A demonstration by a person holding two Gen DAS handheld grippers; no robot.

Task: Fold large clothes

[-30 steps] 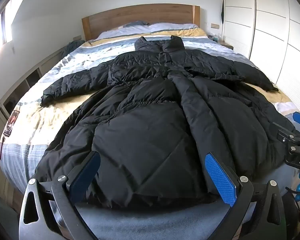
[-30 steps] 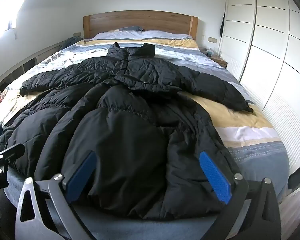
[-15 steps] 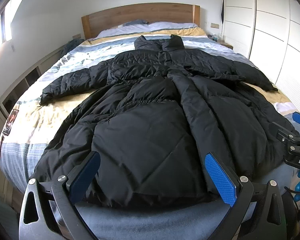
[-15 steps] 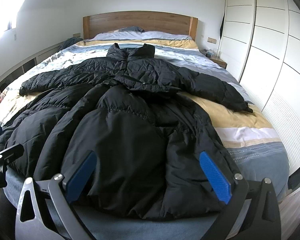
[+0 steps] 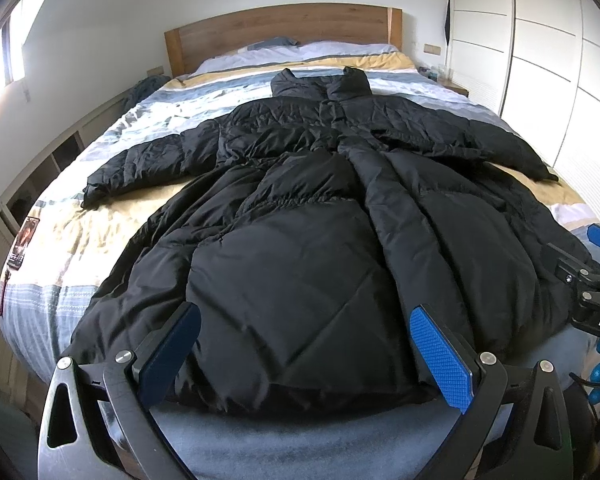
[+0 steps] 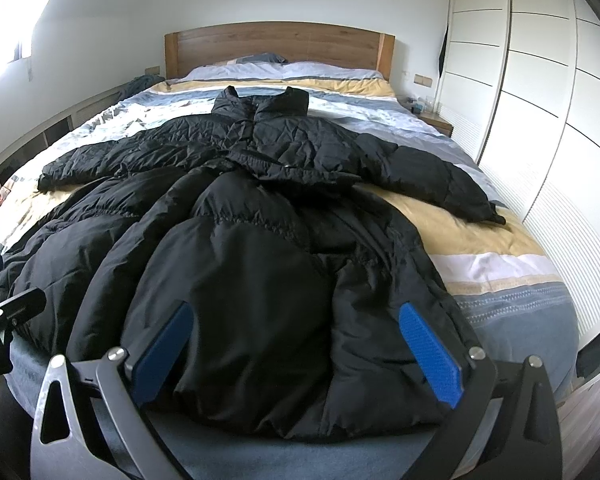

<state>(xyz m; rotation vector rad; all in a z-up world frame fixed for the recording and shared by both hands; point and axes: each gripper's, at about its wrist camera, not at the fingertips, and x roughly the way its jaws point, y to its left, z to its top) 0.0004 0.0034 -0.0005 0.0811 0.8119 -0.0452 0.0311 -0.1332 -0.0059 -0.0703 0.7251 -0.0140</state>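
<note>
A long black puffer coat (image 5: 300,240) lies spread flat on the bed, collar toward the headboard, both sleeves out to the sides, hem at the near edge. It fills the right wrist view (image 6: 240,260) too. My left gripper (image 5: 304,344) is open and empty, just above the hem's left part. My right gripper (image 6: 296,340) is open and empty, just above the hem's right part. The right gripper's body shows at the right edge of the left wrist view (image 5: 592,288). The left gripper's body shows at the left edge of the right wrist view (image 6: 4,312).
The bed has a striped blue, yellow and white cover (image 5: 80,248) and a wooden headboard (image 5: 284,28). White wardrobe doors (image 6: 540,120) run along the right side. A nightstand (image 6: 436,120) stands by the headboard. Low shelves (image 5: 28,200) line the left wall.
Both grippers have dropped a little and drifted slightly; the coat has not moved. Both stay open.
</note>
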